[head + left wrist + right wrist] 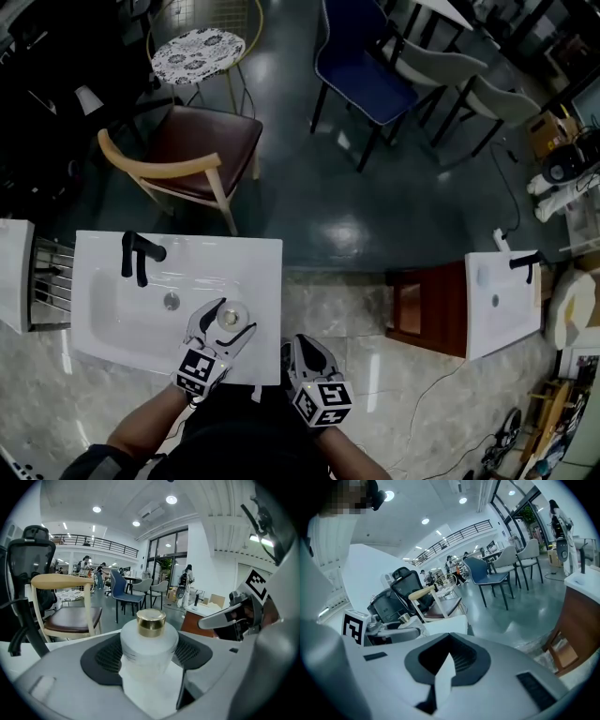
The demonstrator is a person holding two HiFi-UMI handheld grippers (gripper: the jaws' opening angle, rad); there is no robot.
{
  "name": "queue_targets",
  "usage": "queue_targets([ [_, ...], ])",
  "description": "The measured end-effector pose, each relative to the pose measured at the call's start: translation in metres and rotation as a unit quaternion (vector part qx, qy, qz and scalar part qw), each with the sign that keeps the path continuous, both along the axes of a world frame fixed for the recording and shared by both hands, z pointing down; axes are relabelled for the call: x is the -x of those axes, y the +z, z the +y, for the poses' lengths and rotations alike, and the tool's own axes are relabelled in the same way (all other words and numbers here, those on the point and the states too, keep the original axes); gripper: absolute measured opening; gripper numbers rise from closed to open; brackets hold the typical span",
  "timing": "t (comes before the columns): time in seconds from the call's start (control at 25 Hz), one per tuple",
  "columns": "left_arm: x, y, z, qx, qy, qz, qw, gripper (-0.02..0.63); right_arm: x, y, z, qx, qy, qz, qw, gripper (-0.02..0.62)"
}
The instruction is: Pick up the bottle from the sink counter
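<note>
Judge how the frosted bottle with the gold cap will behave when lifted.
Probably rigid and breakable: the bottle looks like frosted glass. Its smooth round wall could slip or twist in the left gripper. Squat and wide, it seems unlikely to tip.

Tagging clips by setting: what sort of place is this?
Likely a showroom or open workspace, not a bathroom: a white rectangular washbasin standing on open floor, a second white washbasin, a blue upholstered chair, a railed mezzanine.

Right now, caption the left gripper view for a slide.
Left tool clamps a frosted, gold-capped bottle at the white sink counter.
</note>
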State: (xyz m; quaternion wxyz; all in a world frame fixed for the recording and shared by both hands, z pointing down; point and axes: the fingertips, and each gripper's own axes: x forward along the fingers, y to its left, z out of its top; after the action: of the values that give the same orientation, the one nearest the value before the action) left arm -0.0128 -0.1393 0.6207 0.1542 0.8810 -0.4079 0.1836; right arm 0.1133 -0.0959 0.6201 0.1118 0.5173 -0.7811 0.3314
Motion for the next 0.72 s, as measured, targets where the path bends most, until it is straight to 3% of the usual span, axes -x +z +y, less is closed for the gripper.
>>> queue_targets([
  [0.4, -0.001, -0.037, 0.034, 0.0, 0.005, 0.027, 0.9996, 0.336, 0.004, -0.02, 0.011, -0.018, -0.015, 0.001, 1.0, 0.008],
  [0.72, -0.004, -0.065, 0.051, -0.008, 0.005, 0.021, 0.9997, 0.336, 0.005, -0.04, 0.017, -0.037, -0.023, -0.001, 0.999, 0.008],
])
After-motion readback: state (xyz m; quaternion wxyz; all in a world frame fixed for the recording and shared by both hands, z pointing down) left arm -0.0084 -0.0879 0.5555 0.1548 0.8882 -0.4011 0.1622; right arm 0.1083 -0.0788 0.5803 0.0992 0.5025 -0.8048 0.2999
